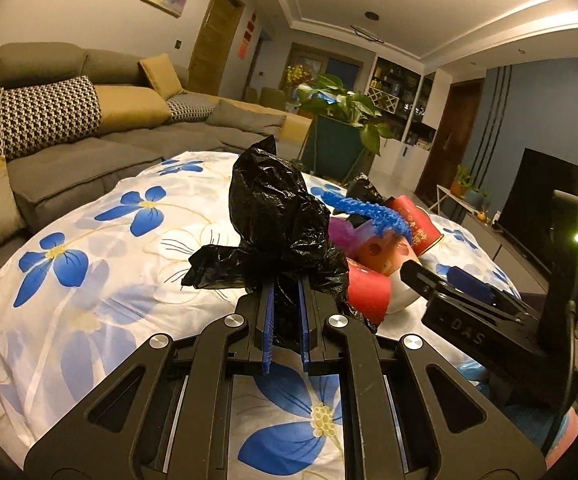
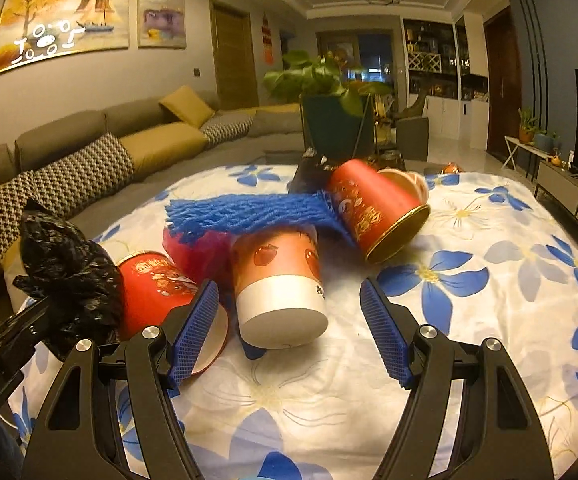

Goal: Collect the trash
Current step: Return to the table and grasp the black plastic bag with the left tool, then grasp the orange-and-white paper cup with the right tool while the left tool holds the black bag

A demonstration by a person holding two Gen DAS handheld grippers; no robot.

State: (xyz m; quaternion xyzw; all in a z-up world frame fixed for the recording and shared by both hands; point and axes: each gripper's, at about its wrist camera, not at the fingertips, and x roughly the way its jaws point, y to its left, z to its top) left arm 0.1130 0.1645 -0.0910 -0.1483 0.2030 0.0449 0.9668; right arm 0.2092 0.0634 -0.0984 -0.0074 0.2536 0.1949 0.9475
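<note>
Your left gripper (image 1: 287,304) is clamped on the crumpled black plastic trash bag (image 1: 277,216), holding it up beside the litter on the blue-flowered white tablecloth (image 2: 469,280). Your right gripper (image 2: 289,332) stands wide apart, straddling the tipped orange-and-white paper cup (image 2: 279,284). You look to be at the picking step: close on that cup next, then carry it to the bag's mouth
</note>
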